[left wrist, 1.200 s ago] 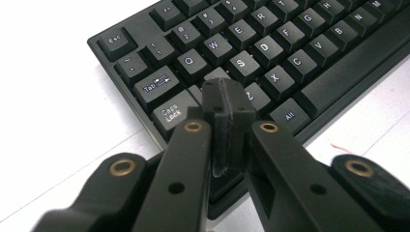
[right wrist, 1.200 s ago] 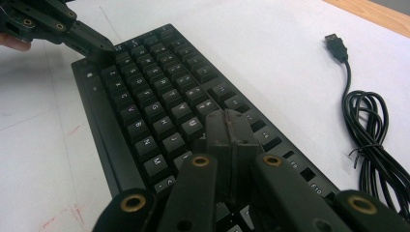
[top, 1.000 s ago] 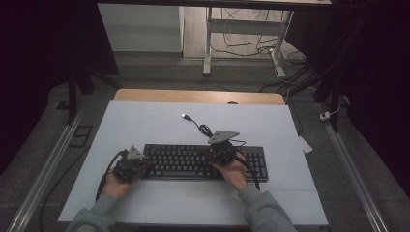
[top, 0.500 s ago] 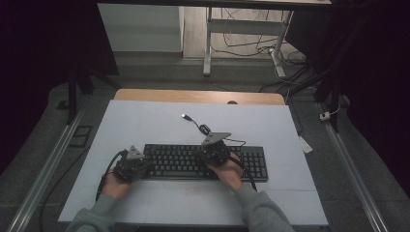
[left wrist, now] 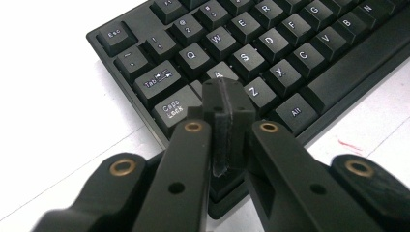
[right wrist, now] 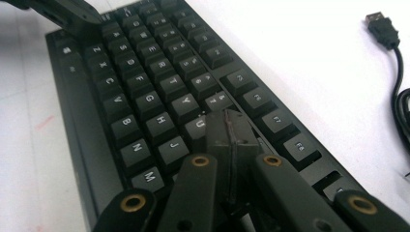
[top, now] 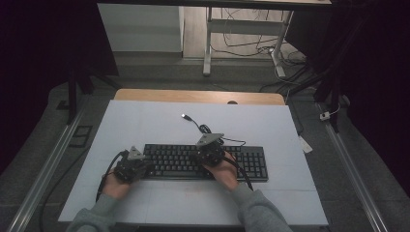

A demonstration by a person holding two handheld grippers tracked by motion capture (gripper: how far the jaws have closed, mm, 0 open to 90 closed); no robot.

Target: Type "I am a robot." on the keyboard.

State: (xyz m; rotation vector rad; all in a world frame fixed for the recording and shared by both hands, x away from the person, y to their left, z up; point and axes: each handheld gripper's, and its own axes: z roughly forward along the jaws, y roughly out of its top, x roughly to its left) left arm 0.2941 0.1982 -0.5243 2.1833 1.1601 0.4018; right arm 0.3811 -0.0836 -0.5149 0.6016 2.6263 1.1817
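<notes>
Overhead, keyboard [top: 205, 162] whole, closed left tongs [left wrist: 228, 94] over A key [left wrist: 218, 73]

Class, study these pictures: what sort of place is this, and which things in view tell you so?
Probably a lab or workshop test bench: a black keyboard on a plain white table, its unplugged USB plug lying loose, and cables on the floor behind.
</notes>
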